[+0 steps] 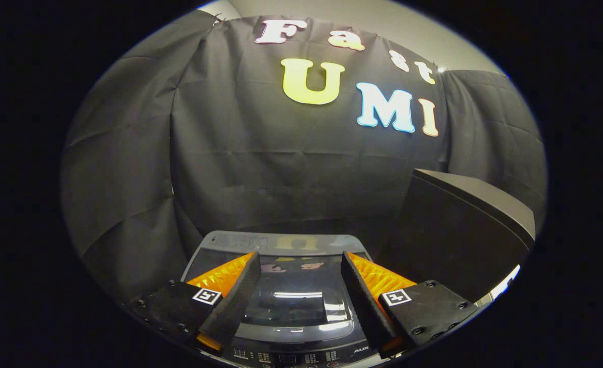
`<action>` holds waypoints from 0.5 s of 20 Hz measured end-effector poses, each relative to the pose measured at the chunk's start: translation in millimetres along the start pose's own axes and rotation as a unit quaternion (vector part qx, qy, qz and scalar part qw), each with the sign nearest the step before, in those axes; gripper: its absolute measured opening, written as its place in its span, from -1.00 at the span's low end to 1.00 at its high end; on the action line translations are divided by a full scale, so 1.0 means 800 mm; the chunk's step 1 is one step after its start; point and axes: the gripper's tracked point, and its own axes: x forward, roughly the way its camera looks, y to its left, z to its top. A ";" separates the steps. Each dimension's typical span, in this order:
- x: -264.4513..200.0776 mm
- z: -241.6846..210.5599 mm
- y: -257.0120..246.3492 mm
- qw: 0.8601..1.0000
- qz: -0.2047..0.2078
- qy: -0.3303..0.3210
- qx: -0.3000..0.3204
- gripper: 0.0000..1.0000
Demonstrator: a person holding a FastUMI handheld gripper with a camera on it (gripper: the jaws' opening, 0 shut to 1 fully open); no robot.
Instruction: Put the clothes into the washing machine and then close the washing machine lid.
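A grey top-loading washing machine (281,240) sits just below and ahead of my fingers. Its dark glass lid (294,296) lies flat and closed, reflecting the lights above. The control panel (286,355) runs along the near edge under the fingers. My gripper (299,263) hovers above the lid, open, with nothing between its black and orange fingers (232,286). No clothes can be seen.
A dark box-shaped object (465,230) stands right of the machine, rising above the right finger. Black cloth walls close in behind and to the left of the machine.
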 end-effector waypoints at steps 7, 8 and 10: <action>-0.058 0.042 -0.022 0.999 0.004 -0.041 -0.018 0.96; -0.073 0.055 -0.030 0.998 0.003 -0.054 -0.017 0.96; -0.102 0.075 -0.044 0.997 0.006 -0.073 -0.015 0.96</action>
